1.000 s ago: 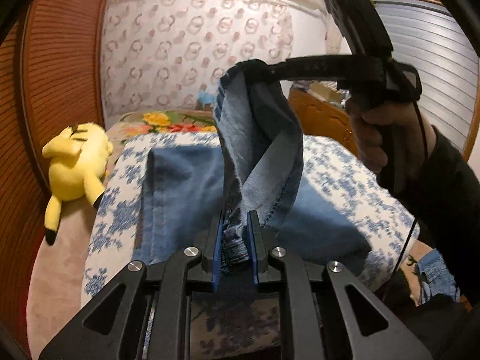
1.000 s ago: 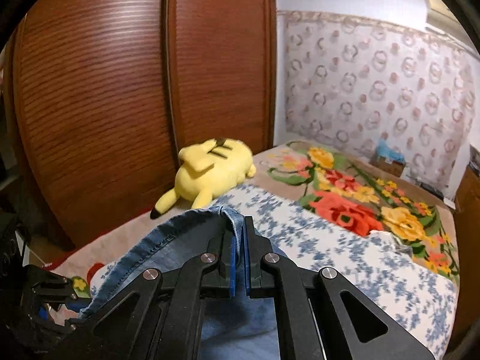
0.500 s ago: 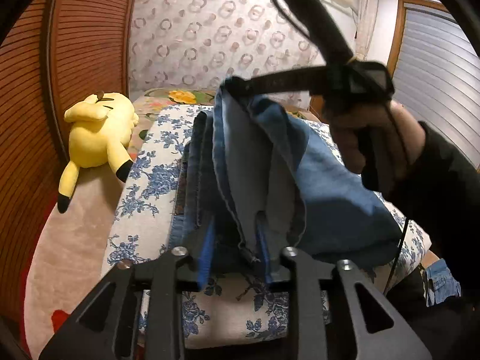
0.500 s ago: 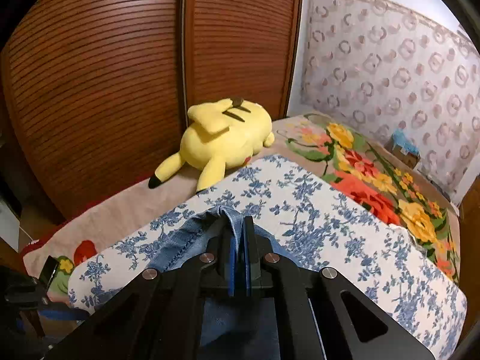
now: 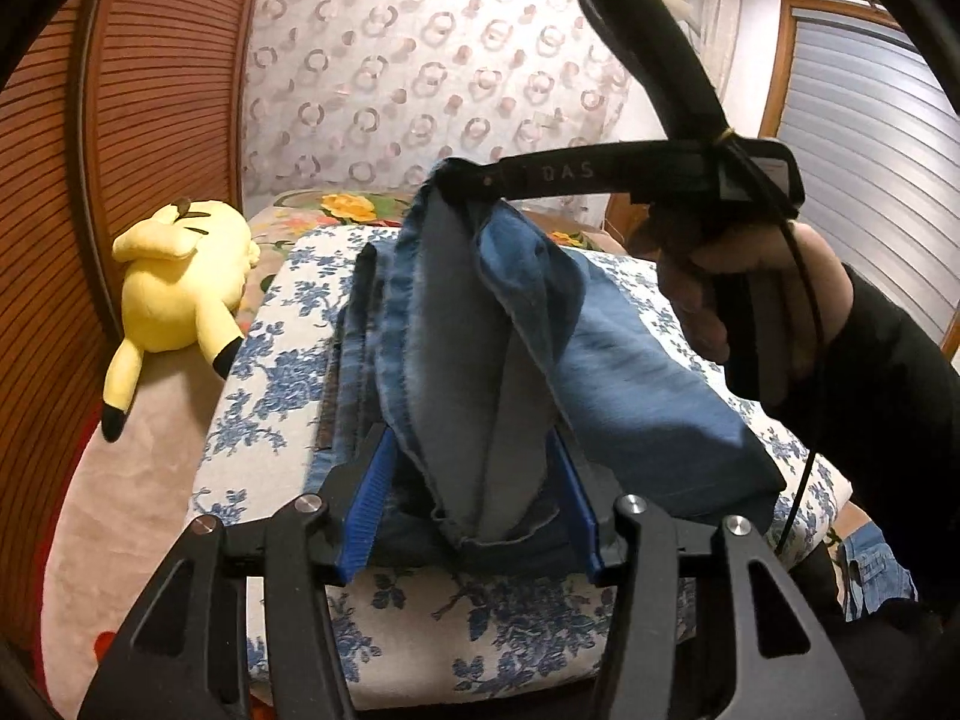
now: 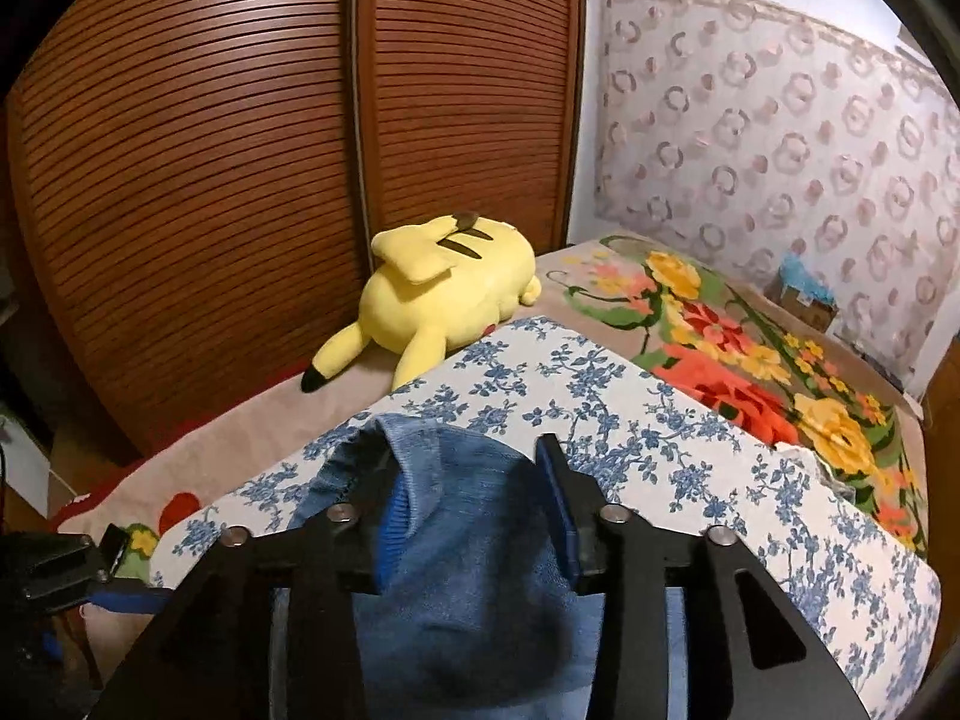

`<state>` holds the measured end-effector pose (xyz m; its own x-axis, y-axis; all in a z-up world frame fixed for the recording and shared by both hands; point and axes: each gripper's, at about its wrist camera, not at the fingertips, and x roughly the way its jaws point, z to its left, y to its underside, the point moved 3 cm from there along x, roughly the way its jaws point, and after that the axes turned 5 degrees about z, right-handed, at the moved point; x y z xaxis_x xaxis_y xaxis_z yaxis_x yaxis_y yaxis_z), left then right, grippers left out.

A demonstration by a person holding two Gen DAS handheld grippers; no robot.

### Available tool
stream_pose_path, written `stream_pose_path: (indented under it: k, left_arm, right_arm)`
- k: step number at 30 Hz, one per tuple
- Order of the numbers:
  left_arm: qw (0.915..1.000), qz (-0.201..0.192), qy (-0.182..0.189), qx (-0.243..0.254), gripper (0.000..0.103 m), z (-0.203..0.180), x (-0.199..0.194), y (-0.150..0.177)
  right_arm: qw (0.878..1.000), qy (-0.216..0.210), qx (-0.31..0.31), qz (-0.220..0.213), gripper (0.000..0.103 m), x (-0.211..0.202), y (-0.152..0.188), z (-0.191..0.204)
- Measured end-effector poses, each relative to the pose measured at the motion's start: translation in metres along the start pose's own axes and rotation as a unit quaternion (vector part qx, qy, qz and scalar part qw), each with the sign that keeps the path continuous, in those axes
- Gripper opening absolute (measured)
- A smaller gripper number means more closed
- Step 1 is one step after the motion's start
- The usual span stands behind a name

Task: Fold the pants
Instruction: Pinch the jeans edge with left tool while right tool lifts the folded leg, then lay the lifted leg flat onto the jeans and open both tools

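Note:
Blue jeans (image 5: 630,372) lie folded on a white quilt with blue flowers (image 5: 270,372). One end of them rises in a loose ridge between my two grippers. My left gripper (image 5: 468,438) has its jaws opening; the hem hangs slack between the blue pads (image 5: 366,510), not pinched. My right gripper (image 5: 462,177), held by a hand (image 5: 750,300), hovers above the quilt's far half with denim draped from its tip. In the right wrist view, the right gripper (image 6: 459,450) has its jaws opening, and the denim (image 6: 468,600) bulges loosely between them over the quilt (image 6: 660,450).
A yellow plush toy (image 5: 174,276) (image 6: 444,294) lies left of the quilt, against slatted wooden doors (image 6: 210,180). A flowered blanket (image 6: 750,372) covers the bed beyond. A small box (image 6: 807,300) sits by the patterned curtain.
Both grippers went from shut on the jeans' hem to open. They sank toward the quilt, and the stretched denim went slack onto the folded part.

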<state>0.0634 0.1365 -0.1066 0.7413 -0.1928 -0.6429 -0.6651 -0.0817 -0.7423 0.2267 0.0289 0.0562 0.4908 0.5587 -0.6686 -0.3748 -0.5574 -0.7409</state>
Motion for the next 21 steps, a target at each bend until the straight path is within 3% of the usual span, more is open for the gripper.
stream_pose_path:
  k: [4,7,9,11,17,21]
  left_arm:
    - [1.0000,0.003,0.003,0.006,0.053,-0.005,0.003,-0.001]
    - [0.9999,0.007,0.003,0.007,0.053,-0.006,0.005,0.000]
    - [0.9999,0.009,0.002,0.006,0.053,-0.005,0.007,0.001]
    - [0.9999,0.009,0.001,0.005,0.053,-0.004,0.007,0.001]
    - [1.0000,0.009,0.003,0.001,0.053,-0.003,0.007,0.003]
    - [1.0000,0.008,0.004,0.001,0.053,-0.002,0.007,0.003]
  right_arm:
    - [0.999,-0.005,-0.014,0.051,0.051,0.022,0.007,0.008]
    - [0.998,-0.024,-0.010,0.061,0.051,0.027,0.008,0.010]
    - [0.997,-0.044,0.010,0.054,0.053,0.025,0.006,0.008]
    - [0.997,-0.058,0.031,0.043,0.061,0.022,0.001,0.004]
    - [0.997,-0.070,0.039,0.006,0.071,0.014,-0.004,0.002]
    - [0.999,-0.042,0.033,0.002,0.072,0.014,0.003,0.000]
